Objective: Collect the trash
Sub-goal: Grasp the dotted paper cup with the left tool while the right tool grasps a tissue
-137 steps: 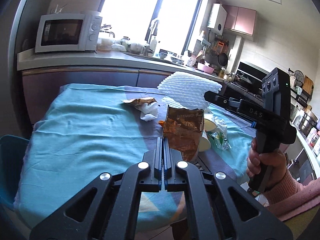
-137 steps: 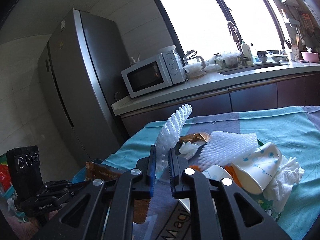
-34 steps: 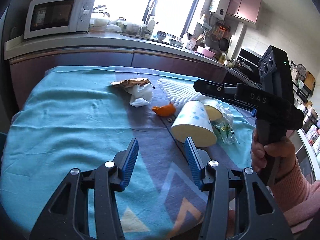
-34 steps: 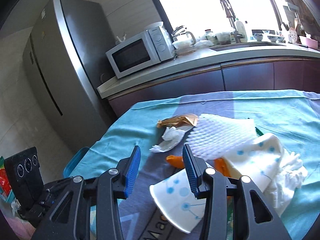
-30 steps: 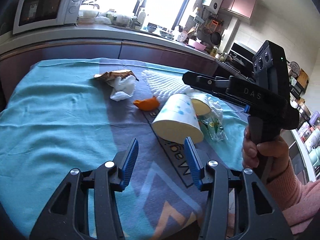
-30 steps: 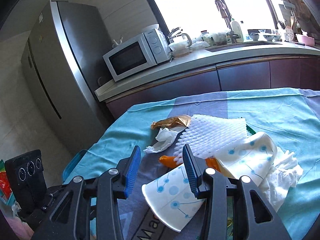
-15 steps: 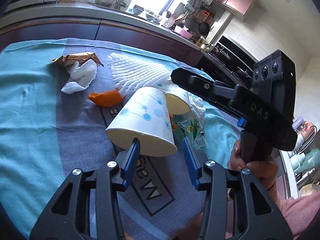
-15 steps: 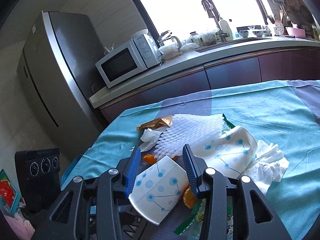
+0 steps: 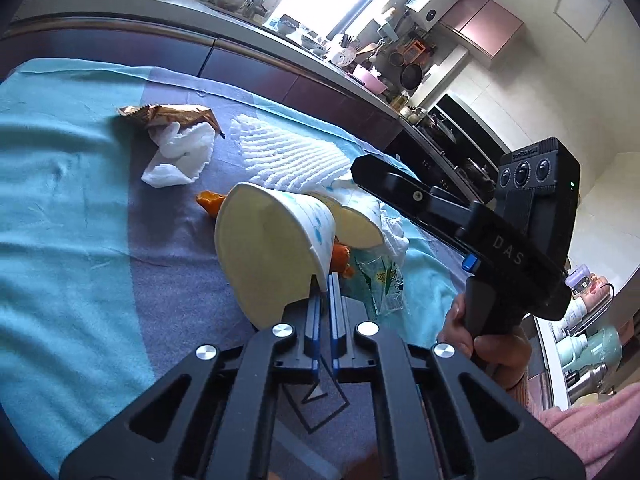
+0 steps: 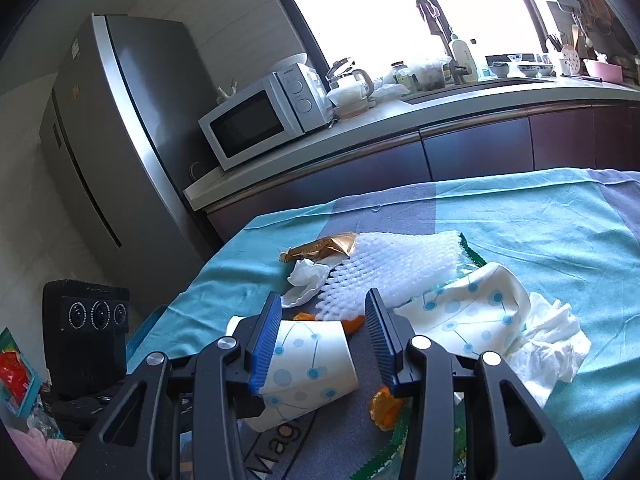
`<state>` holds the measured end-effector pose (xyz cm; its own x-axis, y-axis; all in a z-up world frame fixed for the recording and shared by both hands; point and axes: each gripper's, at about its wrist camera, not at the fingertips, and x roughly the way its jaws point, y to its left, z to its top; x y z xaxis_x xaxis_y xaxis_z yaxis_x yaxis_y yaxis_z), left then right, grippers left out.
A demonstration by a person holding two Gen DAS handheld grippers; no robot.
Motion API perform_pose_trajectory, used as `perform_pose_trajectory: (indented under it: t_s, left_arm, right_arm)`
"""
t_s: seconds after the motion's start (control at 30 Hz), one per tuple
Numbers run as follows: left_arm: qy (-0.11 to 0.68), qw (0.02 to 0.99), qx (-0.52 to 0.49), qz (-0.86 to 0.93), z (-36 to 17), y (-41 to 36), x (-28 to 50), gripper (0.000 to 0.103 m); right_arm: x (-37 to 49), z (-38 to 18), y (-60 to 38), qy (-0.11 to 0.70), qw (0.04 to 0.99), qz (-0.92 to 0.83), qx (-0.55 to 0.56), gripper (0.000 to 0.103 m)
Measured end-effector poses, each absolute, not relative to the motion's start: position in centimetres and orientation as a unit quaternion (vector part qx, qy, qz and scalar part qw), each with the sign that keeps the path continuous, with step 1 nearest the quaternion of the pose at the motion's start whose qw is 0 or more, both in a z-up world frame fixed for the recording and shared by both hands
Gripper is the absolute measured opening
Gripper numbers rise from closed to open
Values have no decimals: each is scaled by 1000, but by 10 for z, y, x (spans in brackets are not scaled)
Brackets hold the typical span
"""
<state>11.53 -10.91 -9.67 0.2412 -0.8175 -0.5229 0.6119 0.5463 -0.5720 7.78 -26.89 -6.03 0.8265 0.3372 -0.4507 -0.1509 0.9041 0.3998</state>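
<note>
- Left wrist view: left tool (image 9: 323,280) is clamped on the rim of a dotted cup (image 9: 276,248), which lies on its side on the cloth-covered counter (image 9: 60,220).
- Right tool (image 10: 322,336) hovers over that cup, blue pads (image 10: 266,340) apart, gripping nothing.
- Tissue (image 9: 178,154), wrapper (image 9: 164,114) and foam net (image 9: 288,156) lie beyond it.

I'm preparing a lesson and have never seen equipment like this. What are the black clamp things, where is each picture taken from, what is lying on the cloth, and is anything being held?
A person holds a two-finger gripper in each hand; a camera on each looks along its fingers. In the left view, the left gripper is shut on the rim of a dotted paper cup. In the right view, the right gripper is open and holds nothing. On the tablecloth lie a second paper cup, white foam netting, crumpled tissues, a gold wrapper and orange peel.
</note>
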Motion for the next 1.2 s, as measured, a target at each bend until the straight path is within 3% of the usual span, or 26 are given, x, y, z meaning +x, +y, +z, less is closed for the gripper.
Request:
perform_pose_trajectory:
  t_s: [0.47, 0.6, 0.77, 0.87, 1.03, 1.2]
  left_arm:
    - [368, 842, -122, -375, -68, -16, 112, 4]
    - [360, 855, -127, -352, -64, 12, 113, 4]
    - [358, 864, -131, -328, -65, 38, 114, 4]
    - [359, 867, -134, -320, -66, 44, 116, 4]
    - [354, 874, -129, -308, -65, 55, 114, 4]
    - [349, 879, -132, -299, -64, 64, 108, 4]
  right_arm:
    - [159, -63, -214, 333, 924, 147, 114, 41]
    - [178, -72, -207, 357, 919, 131, 106, 51]
    - [193, -84, -200, 382, 912, 116, 95, 51]
    - [196, -89, -199, 387, 910, 110, 98, 43]
    - [194, -90, -201, 384, 910, 109, 110, 16]
    - [186, -83, -201, 371, 914, 120, 115, 7]
